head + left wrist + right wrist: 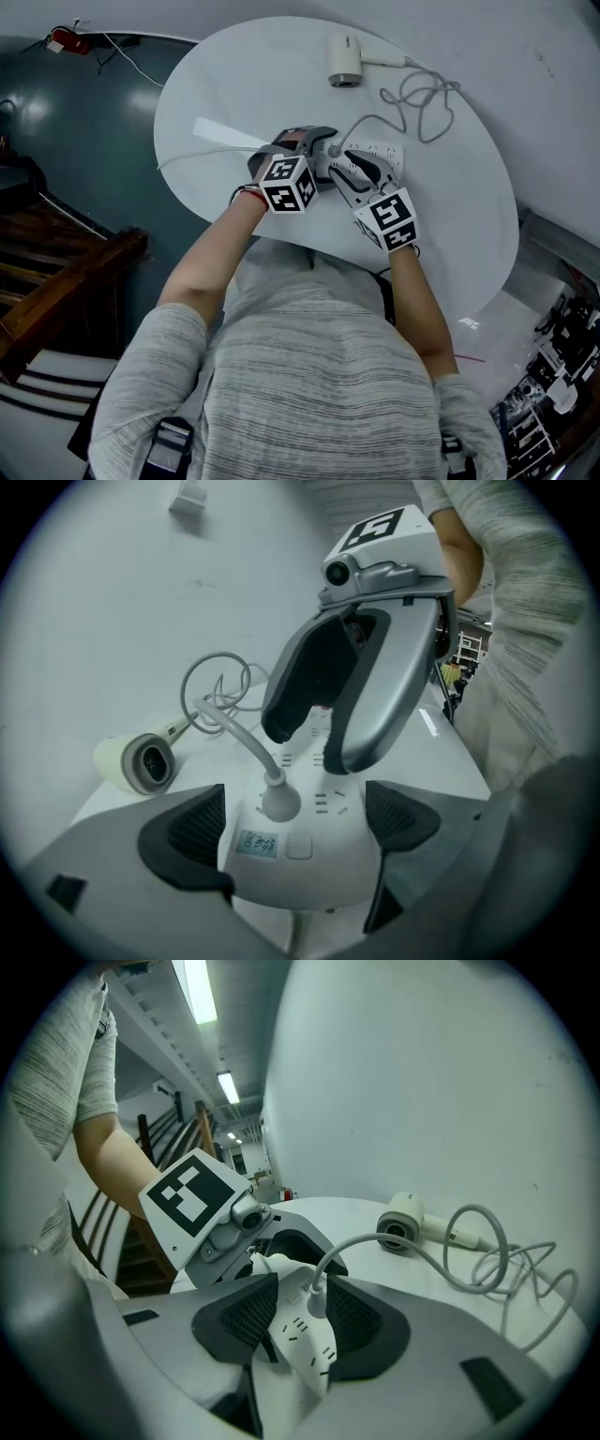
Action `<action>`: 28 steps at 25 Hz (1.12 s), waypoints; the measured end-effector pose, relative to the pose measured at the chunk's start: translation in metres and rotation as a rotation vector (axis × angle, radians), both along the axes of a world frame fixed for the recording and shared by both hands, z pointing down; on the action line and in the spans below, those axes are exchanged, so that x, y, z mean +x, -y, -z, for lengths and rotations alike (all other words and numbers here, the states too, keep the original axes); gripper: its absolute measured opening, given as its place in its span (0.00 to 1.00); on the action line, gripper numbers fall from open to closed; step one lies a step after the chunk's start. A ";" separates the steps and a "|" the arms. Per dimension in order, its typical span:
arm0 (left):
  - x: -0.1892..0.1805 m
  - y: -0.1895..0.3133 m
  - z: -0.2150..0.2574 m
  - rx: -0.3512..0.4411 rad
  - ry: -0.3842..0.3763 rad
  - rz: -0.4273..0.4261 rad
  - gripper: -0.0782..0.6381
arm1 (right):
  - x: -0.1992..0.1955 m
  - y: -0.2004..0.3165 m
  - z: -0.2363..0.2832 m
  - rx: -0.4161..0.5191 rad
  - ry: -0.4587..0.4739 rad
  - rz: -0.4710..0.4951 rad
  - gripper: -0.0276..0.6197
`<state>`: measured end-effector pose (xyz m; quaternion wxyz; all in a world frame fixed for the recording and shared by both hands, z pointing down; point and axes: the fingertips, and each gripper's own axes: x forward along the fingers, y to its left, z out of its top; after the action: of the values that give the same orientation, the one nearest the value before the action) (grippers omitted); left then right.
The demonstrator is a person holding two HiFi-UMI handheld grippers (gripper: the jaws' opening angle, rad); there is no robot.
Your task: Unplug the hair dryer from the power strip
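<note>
A white power strip (382,150) lies near the middle of the round white table (469,216). The hair dryer's white plug (278,803) sits in a socket near the strip's end. Its cord (422,98) loops back to the cream hair dryer (344,62), which lies on its side at the far edge. My left gripper (295,810) is open and straddles the strip's end, one pad along each side. Opposite it, my right gripper (300,1312) is open, with the plug (317,1299) between its pads and the strip (305,1340) under them. In the head view both grippers, left (321,148) and right (359,169), meet over the strip.
The strip's own thin cable (187,159) runs left off the table. Wooden stairs (56,272) stand at the left, a red object (66,40) on the dark floor at top left. Cluttered equipment (553,375) is at lower right. The table meets a white wall (525,56) behind.
</note>
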<state>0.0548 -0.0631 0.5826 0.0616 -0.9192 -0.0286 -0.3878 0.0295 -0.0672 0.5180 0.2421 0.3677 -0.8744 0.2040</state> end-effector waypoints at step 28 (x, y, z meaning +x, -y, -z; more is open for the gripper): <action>0.002 -0.001 -0.015 0.050 0.035 -0.043 0.75 | -0.006 0.019 -0.033 0.084 -0.287 0.146 0.15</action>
<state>0.0570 -0.0622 0.5978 0.0924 -0.9097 -0.0396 -0.4029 0.0236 -0.0866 0.5513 0.3630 0.3385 -0.8629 0.0947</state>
